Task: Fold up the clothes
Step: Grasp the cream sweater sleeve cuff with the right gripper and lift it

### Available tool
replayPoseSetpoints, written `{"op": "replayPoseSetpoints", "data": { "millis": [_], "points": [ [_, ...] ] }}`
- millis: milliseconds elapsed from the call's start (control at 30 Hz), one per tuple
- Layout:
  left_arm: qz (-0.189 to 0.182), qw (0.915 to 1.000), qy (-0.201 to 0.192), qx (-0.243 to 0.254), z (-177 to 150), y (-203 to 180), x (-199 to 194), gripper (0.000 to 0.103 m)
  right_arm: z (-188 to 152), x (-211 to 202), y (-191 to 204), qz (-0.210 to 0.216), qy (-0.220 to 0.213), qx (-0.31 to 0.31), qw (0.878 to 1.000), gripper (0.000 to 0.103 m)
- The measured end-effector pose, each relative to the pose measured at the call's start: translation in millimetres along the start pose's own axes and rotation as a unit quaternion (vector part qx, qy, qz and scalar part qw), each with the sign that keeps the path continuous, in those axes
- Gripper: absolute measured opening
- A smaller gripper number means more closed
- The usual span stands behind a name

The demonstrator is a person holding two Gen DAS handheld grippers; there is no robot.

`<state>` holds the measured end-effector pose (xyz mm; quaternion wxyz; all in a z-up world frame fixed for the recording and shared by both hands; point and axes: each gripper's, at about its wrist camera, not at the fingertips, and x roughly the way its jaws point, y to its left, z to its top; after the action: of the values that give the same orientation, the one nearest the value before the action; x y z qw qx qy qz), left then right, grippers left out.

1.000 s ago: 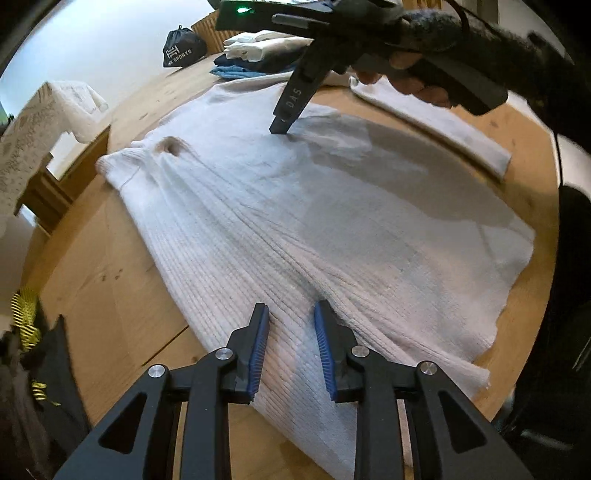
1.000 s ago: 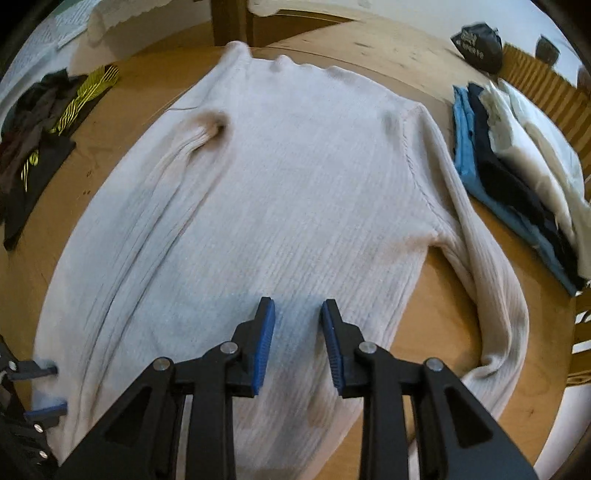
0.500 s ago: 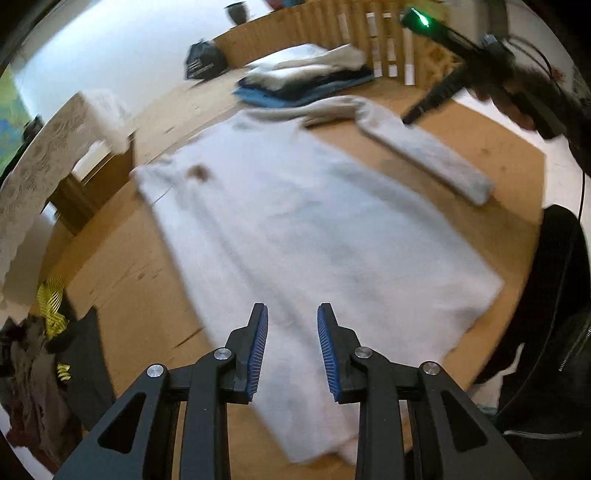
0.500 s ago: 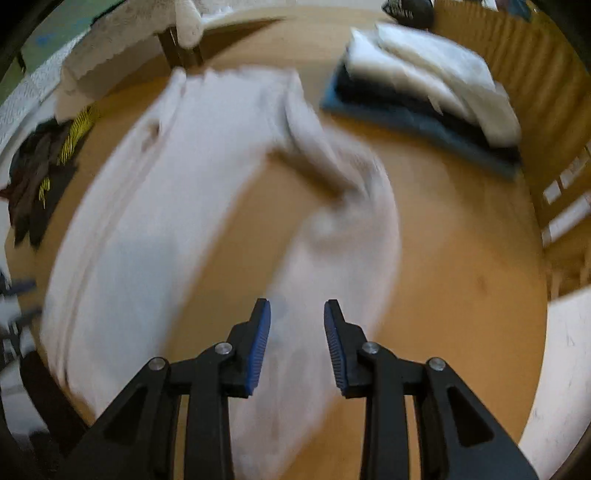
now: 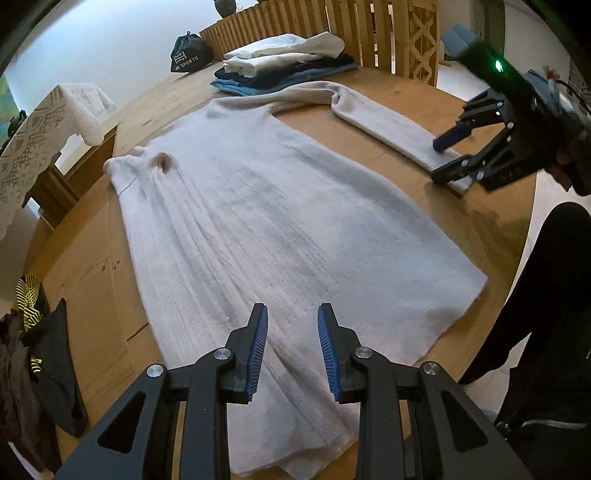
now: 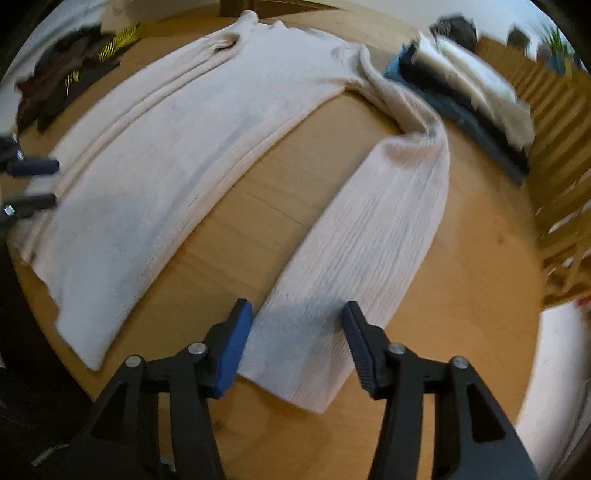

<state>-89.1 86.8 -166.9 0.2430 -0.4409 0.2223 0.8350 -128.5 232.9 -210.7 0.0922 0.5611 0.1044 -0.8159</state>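
- Here, a pale ribbed sweater (image 5: 280,221) lies flat, collar away from the person, on a round wooden table (image 5: 92,280); one sleeve (image 6: 369,236) stretches out to the side, apart from the body.
- The right gripper (image 6: 297,328) hangs over that sleeve's cuff end, its jaws having just opened wider; the blue pads (image 6: 232,343) straddle the knit without pressing it.
- The left gripper (image 5: 290,347) hovers above the sweater's hem, jaws parted, nothing between them.
- Beyond the collar sits a stack of folded clothes (image 5: 284,62), white over dark and blue.
- A dark drawstring bag (image 5: 190,55) rests near a slatted wooden railing (image 5: 332,22).
- Dark crumpled garments (image 5: 40,373) lie at the table's opposite edge.
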Motion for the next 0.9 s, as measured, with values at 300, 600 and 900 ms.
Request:
{"op": "replayPoseSetpoints", "data": {
  "millis": [300, 600, 900],
  "points": [
    [0.002, 1.0, 0.005, -0.005, -7.0, -2.1, 0.6, 0.028, -38.3, -48.7, -90.7, 0.15, -0.047, 0.181, 0.971, 0.009],
    [0.0, 0.9999, 0.013, 0.0, -1.7, -11.7, 8.1, 0.028, -115.4, -81.2, -195.5, 0.34, -0.151, 0.415, 0.83, 0.009],
    [0.002, 0.9996, -0.012, 0.024, 35.2, -56.5, -13.1, 0.027, -124.6, -56.0, -222.2, 0.18, -0.111, 0.411, 0.887, 0.014]
  ]
}}
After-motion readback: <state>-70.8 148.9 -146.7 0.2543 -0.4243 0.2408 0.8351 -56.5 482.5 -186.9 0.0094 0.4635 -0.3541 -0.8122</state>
